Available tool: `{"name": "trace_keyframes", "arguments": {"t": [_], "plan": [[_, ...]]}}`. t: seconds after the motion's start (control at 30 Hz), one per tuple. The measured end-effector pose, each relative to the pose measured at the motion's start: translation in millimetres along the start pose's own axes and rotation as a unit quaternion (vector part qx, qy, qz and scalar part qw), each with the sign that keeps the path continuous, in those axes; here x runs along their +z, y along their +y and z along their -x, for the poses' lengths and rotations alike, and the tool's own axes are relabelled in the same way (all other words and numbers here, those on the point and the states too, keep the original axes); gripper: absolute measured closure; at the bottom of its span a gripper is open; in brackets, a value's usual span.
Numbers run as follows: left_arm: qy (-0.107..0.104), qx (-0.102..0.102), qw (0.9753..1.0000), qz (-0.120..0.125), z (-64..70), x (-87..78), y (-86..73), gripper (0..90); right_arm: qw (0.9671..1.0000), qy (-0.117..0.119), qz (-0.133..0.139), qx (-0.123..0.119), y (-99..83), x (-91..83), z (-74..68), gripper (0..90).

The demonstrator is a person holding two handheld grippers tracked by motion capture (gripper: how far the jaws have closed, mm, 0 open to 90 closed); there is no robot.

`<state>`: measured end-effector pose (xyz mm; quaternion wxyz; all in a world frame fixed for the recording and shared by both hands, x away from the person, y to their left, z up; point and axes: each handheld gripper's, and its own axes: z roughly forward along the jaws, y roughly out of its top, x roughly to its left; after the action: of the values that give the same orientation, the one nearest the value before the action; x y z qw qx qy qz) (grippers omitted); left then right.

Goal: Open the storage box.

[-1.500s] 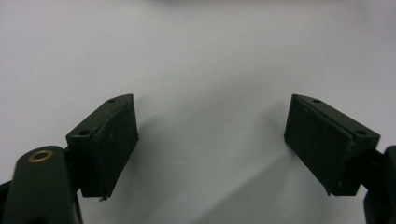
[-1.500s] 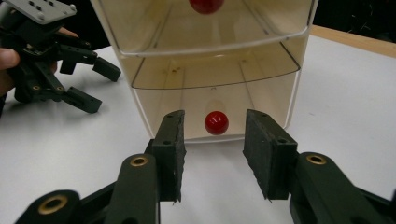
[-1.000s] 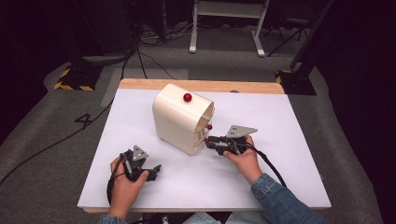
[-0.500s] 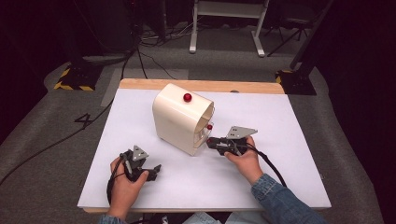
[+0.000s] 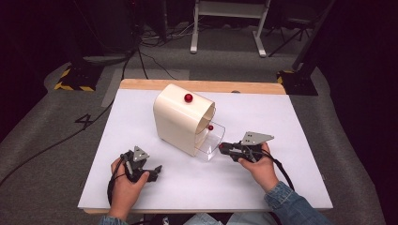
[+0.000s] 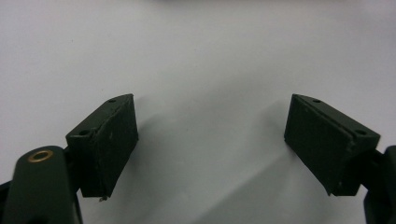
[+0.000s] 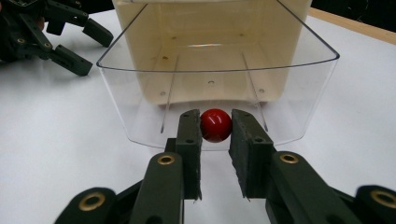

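I have my right gripper [image 7: 215, 133] closed on the small red knob [image 7: 215, 125] of the clear curved door [image 7: 219, 70] of the cream bread-bin-shaped box [image 5: 180, 117]; in the right gripper view the two black jaws sit on either side of the ball, pressing its flanks, with the door's transparent panel rising behind it and the cream interior showing through; from the high view the same gripper [image 5: 222, 149] lies low on the white table [image 5: 291, 122], just beside the front of the box, and the door stands partly swung out from the opening; a second red knob [image 5: 188, 97] sits on top of the box, untouched.

My left gripper [image 5: 152, 171] rests on the table well apart from the box, toward my near left; in its own view the jaws stand wide, nothing but bare white surface between them; it is idle.

I judge the step in hand to be working the door by its knob, the grip already made; the next move calls for drawing the knob along the door's own arc rather than straight, keeping the squeeze firm since a round, glossy ball can slip out; the light box may shift, so my free left gripper could steady it.
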<state>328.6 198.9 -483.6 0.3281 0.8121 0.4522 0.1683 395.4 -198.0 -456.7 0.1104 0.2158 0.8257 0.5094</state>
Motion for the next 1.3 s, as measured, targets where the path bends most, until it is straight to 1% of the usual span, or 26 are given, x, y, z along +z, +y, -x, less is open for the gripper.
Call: {"name": "trace_keyframes", "arguments": {"t": [0.13, 0.37, 0.53, 0.83, 0.97, 1.03, 1.07, 1.13, 1.2, 1.3], "plan": [[-0.001, 0.000, 1.0000, -0.001, -0.3, 0.0, 0.3, 17.4, 1.0000, 0.001, -0.002, 0.003, -6.1, -10.5, -1.3, 74.1], [-0.001, -0.002, 1.0000, -0.001, -0.3, 0.3, 0.6, 17.2, 1.0000, 0.000, -0.001, 0.005, -10.9, -19.0, -2.7, 74.1], [-0.001, -0.002, 1.0000, -0.003, -0.3, 0.6, 1.3, 16.8, 0.9999, 0.000, -0.006, 0.011, -17.0, -25.0, -3.0, 74.0], [-0.001, -0.002, 1.0000, -0.005, 0.2, 1.2, 2.2, 15.5, 0.9998, -0.002, -0.012, 0.014, -24.4, -27.5, -2.7, 74.0], [0.000, -0.002, 1.0000, -0.005, 0.3, 1.3, 2.3, 15.5, 0.9995, -0.005, -0.023, 0.019, -30.7, -29.1, -1.0, 73.8], [0.000, -0.004, 1.0000, -0.004, 0.5, 1.6, 2.5, 15.4, 0.9995, -0.005, -0.025, 0.019, -31.8, -28.9, -0.8, 73.8], [0.001, -0.002, 1.0000, -0.005, 0.6, 1.6, 2.5, 15.1, 0.9992, -0.006, -0.032, 0.021, -33.8, -28.3, -0.9, 73.9], [0.001, -0.002, 1.0000, -0.005, 0.6, 1.4, 2.2, 15.1, 0.9992, -0.007, -0.035, 0.021, -34.4, -28.1, -0.8, 74.0], [0.001, -0.002, 1.0000, -0.005, 0.6, 1.3, 1.9, 15.1, 0.9989, -0.008, -0.040, 0.022, -35.8, -27.5, -1.4, 69.5], [0.001, -0.002, 1.0000, -0.005, 0.5, 1.3, 2.1, 15.1, 0.9988, -0.012, -0.041, 0.021, -35.7, -28.1, -1.7, 66.9]]}}
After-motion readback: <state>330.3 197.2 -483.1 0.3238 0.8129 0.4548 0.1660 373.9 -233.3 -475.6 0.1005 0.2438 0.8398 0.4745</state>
